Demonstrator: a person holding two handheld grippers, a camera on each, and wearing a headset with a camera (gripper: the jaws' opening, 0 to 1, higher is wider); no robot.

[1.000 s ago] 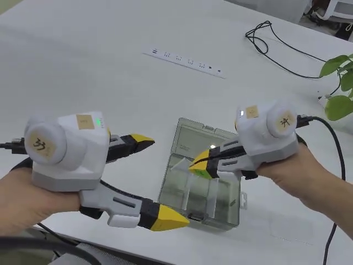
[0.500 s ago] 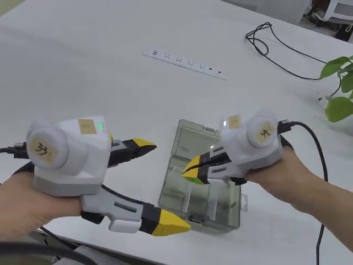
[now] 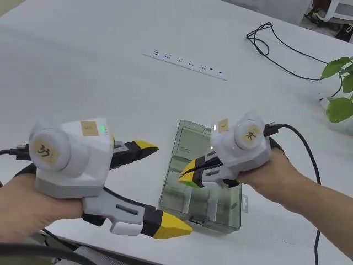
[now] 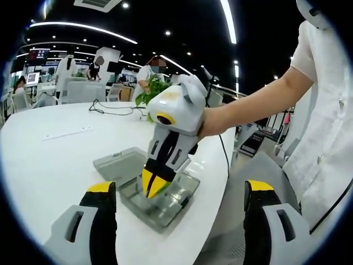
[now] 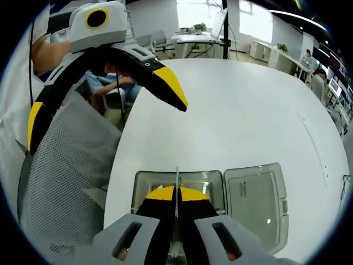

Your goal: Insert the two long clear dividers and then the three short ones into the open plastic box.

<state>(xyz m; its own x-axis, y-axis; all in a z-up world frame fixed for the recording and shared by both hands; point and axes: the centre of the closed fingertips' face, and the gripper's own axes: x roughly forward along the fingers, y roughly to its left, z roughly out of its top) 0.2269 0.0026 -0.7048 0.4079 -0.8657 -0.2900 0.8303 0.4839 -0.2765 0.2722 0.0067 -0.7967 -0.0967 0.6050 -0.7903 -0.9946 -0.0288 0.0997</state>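
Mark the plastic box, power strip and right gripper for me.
plastic box (image 3: 190, 144), head view, on its open lid.
power strip (image 3: 185, 63), head view, middle of the strip.
right gripper (image 5: 176, 194), right gripper view, between tips shut on clear divider (image 5: 177, 176).

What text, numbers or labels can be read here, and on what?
"33": handwritten sticker on the left gripper.
Illegible handwritten mark: other sticker, on the right gripper.
Too small to read: markings on the power strip.
Too blurred: embossing on the box lid.
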